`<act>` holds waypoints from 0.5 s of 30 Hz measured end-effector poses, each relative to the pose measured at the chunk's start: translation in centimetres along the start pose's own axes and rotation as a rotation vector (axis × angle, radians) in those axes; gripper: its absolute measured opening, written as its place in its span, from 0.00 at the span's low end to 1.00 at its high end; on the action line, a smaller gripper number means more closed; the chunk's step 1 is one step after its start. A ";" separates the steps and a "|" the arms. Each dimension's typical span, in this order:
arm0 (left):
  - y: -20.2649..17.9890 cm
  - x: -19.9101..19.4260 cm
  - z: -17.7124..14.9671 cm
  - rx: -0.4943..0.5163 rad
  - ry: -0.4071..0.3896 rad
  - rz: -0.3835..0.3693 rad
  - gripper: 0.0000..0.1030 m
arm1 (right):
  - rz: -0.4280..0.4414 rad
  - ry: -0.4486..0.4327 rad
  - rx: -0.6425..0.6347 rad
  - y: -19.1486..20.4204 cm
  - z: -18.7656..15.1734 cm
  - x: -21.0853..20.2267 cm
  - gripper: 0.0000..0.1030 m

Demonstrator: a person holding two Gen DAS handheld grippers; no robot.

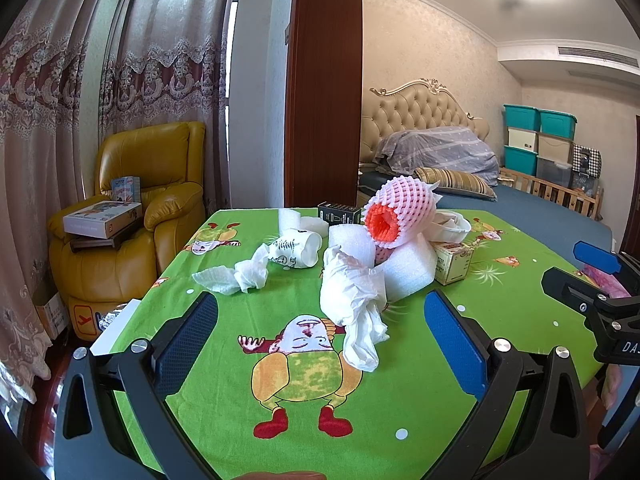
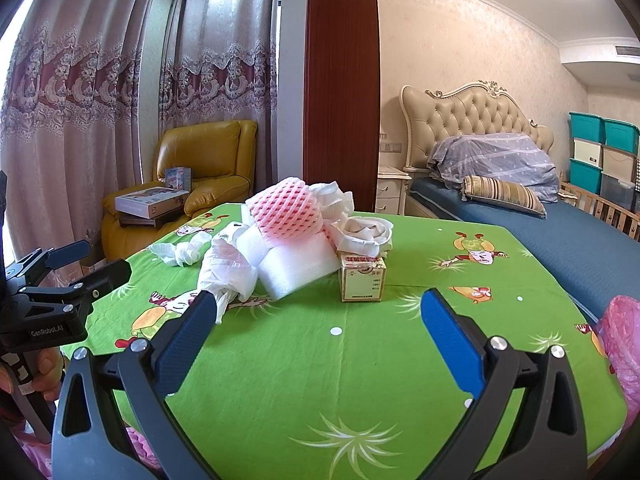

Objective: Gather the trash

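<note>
I hold both the left hand-held gripper [image 1: 320, 332] and right hand-held gripper [image 2: 316, 328] wide open and empty above the counter [image 2: 360, 380], the trash pile [image 2: 296, 240] heaped just ahead at mid-counter.

Black tool [image 1: 320, 320], blue pads [image 1: 454, 344], silver screws

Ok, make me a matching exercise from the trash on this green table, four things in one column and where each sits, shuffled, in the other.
Things:
1. foam fruit net
2. paper cup
3. small yellow box
4. black box

Places:
A. lying on its side beside a crumpled tissue
B. at the far table edge
C. on top of the pile
D. right of the white foam block

Pairs: 1-C, 2-A, 3-D, 4-B
</note>
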State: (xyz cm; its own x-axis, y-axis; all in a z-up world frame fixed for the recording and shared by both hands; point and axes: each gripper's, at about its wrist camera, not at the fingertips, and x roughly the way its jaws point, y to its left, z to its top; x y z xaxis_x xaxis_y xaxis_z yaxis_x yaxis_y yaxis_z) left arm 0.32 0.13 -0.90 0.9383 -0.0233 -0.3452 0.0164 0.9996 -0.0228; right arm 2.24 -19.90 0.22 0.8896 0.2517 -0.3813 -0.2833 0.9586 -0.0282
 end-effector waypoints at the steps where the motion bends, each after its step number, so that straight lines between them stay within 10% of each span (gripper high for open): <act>1: 0.0 0.0 0.0 0.000 0.000 0.001 0.94 | 0.000 0.001 0.000 0.0 0.0 0.0 0.96; 15: 0.0 0.0 0.0 0.000 0.002 0.001 0.94 | 0.002 0.003 0.003 0.1 -0.1 0.0 0.96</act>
State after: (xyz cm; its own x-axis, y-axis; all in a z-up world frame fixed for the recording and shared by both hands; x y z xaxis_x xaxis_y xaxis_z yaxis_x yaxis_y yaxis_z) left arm 0.31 0.09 -0.88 0.9377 -0.0225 -0.3467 0.0156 0.9996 -0.0227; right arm 2.19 -19.80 0.11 0.8880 0.2530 -0.3839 -0.2838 0.9586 -0.0246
